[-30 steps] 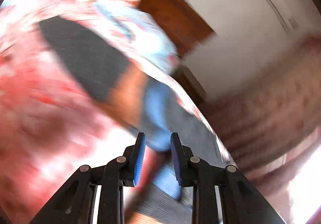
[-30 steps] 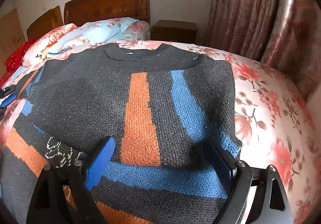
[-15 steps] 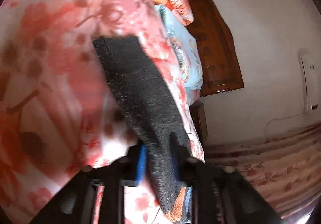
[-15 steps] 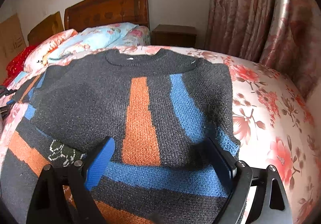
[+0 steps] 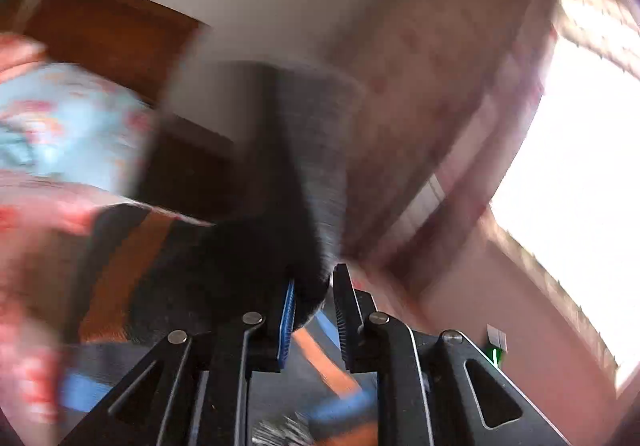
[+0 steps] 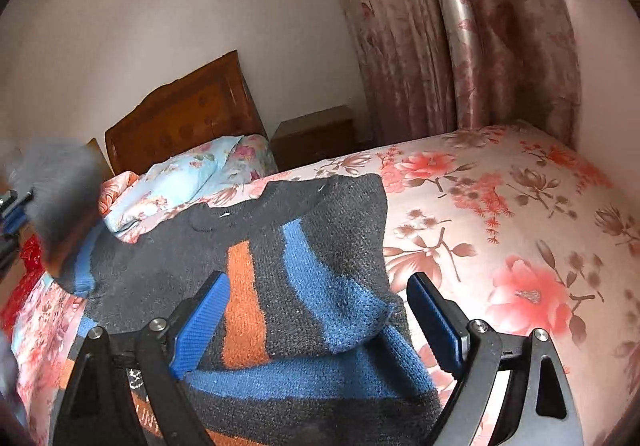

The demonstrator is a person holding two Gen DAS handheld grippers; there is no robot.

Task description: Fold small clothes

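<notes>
The bed [image 6: 500,214] fills the room here, its floral sheet bare along the curtain-side edge, the wooden headboard [image 6: 188,114] at the far end and pillows [image 6: 180,178] piled below it. Beyond the far corner sit a small nightstand [image 6: 316,130] and long patterned curtains [image 6: 460,26].

Spread across the middle of the bed is the sweater [image 6: 312,266], dark grey knit with orange and blue stripes, collar toward the headboard. Its curtain-side portion is already doubled over the body, with a blue-striped sleeve lying across the near end, so that side looks folded in. The body itself is not yet folded in half.

Now the other side: the left tool [image 5: 312,298] has its two fingers drawn close together on a dark fold of the sweater's knit, and the fabric rises from them in a blurred sheet. The left wrist view is smeared, so exactly which part is clamped is hard to say; it reads as the sleeve or edge on the side away from the curtains. In the right wrist view that lifted grey cloth shows as a blur at the far left.

The right tool [image 6: 316,310] hangs over the near end of the sweater, fingers spread wide apart, gripping nothing.

My read: roughly midway. One side in, the second side being carried, then the lengthwise fold remains.
</notes>
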